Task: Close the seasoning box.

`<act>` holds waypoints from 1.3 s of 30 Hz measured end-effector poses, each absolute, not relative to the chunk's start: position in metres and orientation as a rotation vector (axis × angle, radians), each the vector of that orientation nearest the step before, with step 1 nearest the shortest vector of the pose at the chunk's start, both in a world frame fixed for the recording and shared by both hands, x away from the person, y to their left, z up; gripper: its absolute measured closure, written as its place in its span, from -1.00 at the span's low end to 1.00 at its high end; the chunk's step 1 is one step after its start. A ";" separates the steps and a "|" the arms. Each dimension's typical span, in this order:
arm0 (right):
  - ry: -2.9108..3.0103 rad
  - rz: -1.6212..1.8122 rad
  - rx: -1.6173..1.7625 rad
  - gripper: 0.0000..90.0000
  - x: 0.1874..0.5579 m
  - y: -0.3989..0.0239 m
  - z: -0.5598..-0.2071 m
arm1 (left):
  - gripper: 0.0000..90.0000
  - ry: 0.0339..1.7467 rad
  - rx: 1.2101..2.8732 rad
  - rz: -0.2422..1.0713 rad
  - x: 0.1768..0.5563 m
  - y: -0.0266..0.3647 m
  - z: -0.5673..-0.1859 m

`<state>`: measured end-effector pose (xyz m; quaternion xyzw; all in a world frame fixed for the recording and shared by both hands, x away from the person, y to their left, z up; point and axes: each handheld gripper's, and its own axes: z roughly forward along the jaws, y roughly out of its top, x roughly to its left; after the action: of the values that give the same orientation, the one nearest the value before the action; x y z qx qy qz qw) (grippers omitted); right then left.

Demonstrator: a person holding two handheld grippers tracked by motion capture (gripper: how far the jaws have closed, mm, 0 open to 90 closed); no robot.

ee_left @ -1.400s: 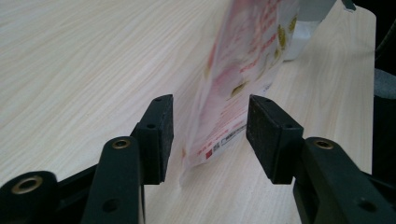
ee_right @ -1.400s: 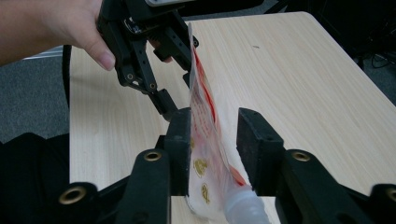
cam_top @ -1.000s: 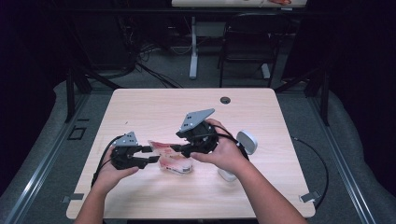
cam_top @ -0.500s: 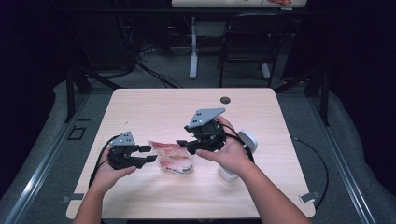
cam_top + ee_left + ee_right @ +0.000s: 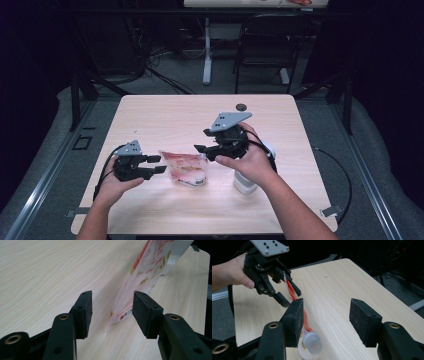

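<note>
A red and white spouted pouch [image 5: 186, 167] lies in the middle of the table, its white cap [image 5: 312, 342] turned toward my right gripper. My left gripper [image 5: 159, 165] rests at the pouch's left end. Its jaws are open, with the pouch's edge [image 5: 140, 277] standing between the pads [image 5: 146, 311] and gaps on both sides. My right gripper [image 5: 201, 151] hovers just right of the pouch. Its jaws have just been opening and stand wide, with nothing between its pads [image 5: 364, 320]. The right gripper view shows the left gripper [image 5: 289, 296] straddling the pouch's far edge.
A white container [image 5: 246, 184] stands on the table under my right hand, and its white body [image 5: 180, 250] rises behind the pouch. A small dark round thing [image 5: 241, 106] sits near the table's far edge. A chair and desk legs stand beyond the table.
My right gripper has drawn back to the right and slightly up, away from the pouch, its jaws wider. The pouch and left gripper stay where they were.
</note>
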<state>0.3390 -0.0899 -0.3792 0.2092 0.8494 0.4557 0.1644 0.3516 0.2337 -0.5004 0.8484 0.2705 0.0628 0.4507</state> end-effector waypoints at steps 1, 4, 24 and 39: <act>2.414 1.302 0.606 0.00 0.339 -0.092 -0.378 | 0.13 0.669 2.091 0.148 0.352 0.234 -0.500; 2.416 1.309 0.618 0.00 0.339 -0.100 -0.377 | 0.13 0.663 2.085 0.144 0.351 0.234 -0.499; 2.241 1.227 0.901 0.01 0.342 -0.186 -0.389 | 0.13 0.672 2.087 0.154 0.350 0.235 -0.499; 2.145 1.211 1.061 -0.01 0.335 -0.239 -0.407 | 0.12 0.678 2.100 0.154 0.350 0.234 -0.500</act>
<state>0.3349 -0.2391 -0.4071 0.3853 0.7787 0.4396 0.2279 0.3500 0.2338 -0.5000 0.8486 0.2739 0.0623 0.4484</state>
